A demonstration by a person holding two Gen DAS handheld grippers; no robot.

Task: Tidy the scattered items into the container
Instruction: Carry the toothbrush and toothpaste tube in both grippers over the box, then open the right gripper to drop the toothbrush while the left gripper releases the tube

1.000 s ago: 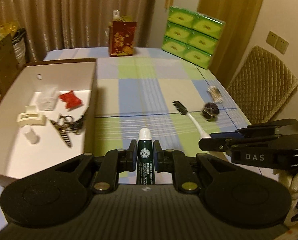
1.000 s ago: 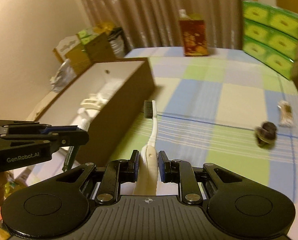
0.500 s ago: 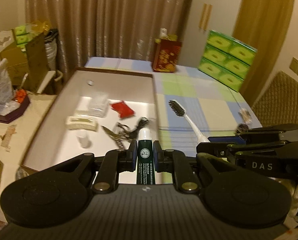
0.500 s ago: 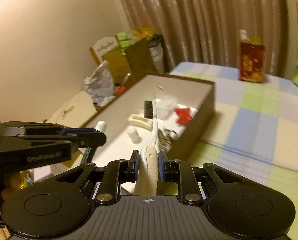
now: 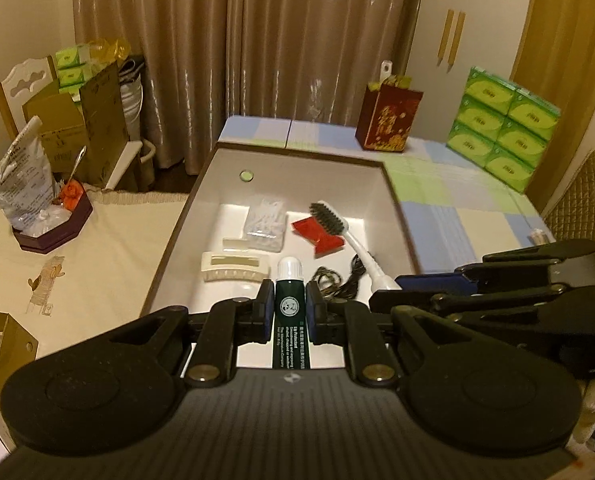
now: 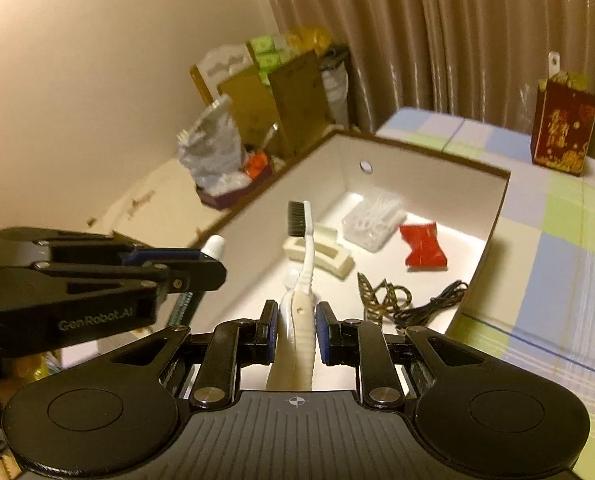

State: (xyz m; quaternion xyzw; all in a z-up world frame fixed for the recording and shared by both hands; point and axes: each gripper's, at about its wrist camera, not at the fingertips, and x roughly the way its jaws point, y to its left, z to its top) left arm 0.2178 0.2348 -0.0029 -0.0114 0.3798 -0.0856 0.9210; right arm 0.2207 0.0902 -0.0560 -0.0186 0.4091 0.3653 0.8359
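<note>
Box [image 5: 395, 204] already held several items, while the left hand-held gripper [image 5: 291, 312] clamped a lip-balm tube [image 5: 290, 300] and the right hand-held gripper [image 6: 296, 326] a toothbrush [image 6: 303, 264] above it, both unreleased.

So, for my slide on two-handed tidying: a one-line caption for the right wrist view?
Right gripper carries a white toothbrush over the open box, left gripper alongside.

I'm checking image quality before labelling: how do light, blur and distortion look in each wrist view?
Left wrist view: warm dim light, bright glare on the box floor, curtains bowed by the fisheye, lip balm tube sharp. Right wrist view: same tint, background wall and clutter soft with blur, toothbrush fairly crisp, corners vignetted.
</note>
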